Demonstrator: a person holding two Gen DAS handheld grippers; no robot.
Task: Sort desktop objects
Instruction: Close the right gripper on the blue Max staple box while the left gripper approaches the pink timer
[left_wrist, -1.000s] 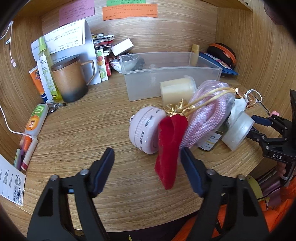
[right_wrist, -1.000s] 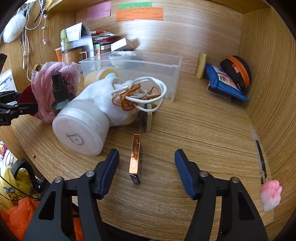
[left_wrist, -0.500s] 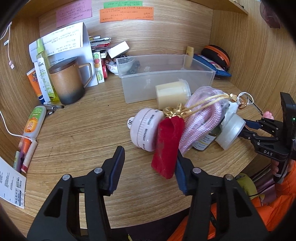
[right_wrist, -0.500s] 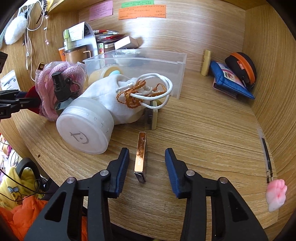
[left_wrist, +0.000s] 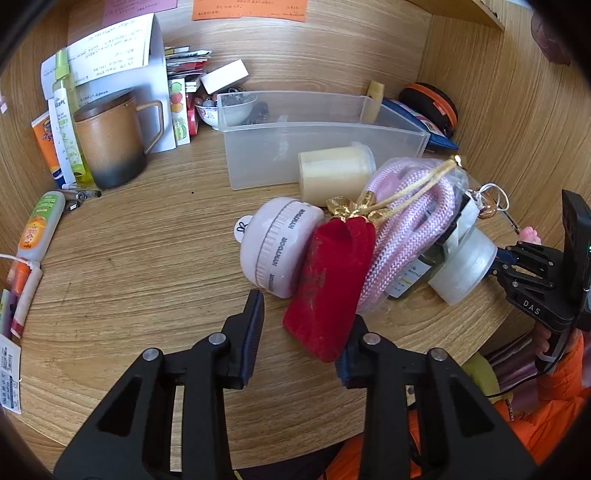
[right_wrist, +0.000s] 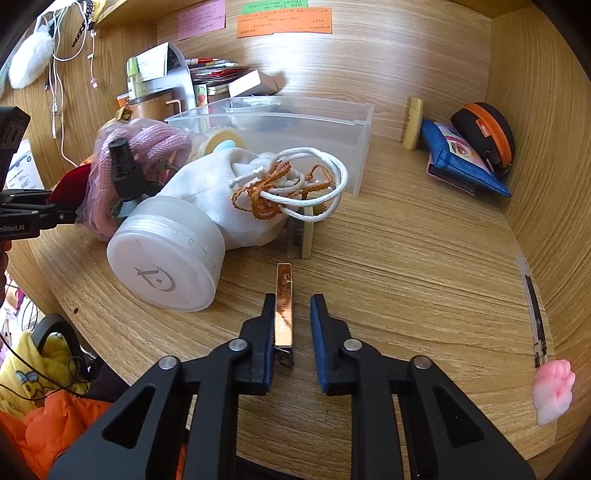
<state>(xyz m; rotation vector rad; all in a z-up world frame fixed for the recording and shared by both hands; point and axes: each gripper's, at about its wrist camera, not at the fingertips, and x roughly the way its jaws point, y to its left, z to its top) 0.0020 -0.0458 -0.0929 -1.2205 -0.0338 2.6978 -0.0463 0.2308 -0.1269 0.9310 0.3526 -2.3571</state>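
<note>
partly hidden: right fingers (left_wrist: 352, 354) behind red pouch (left_wrist: 330, 286), pouch grip unclear

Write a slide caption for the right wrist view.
Right gripper around a copper bar on the wooden desk.

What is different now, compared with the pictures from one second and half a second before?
Both grippers have just been closing. The left gripper narrowed its jaws around the red velvet pouch, a gap still showing at one pad. The right gripper shut on the copper-coloured bar, now between its pads. Pouch, bar and clear bin stayed in place.
</note>
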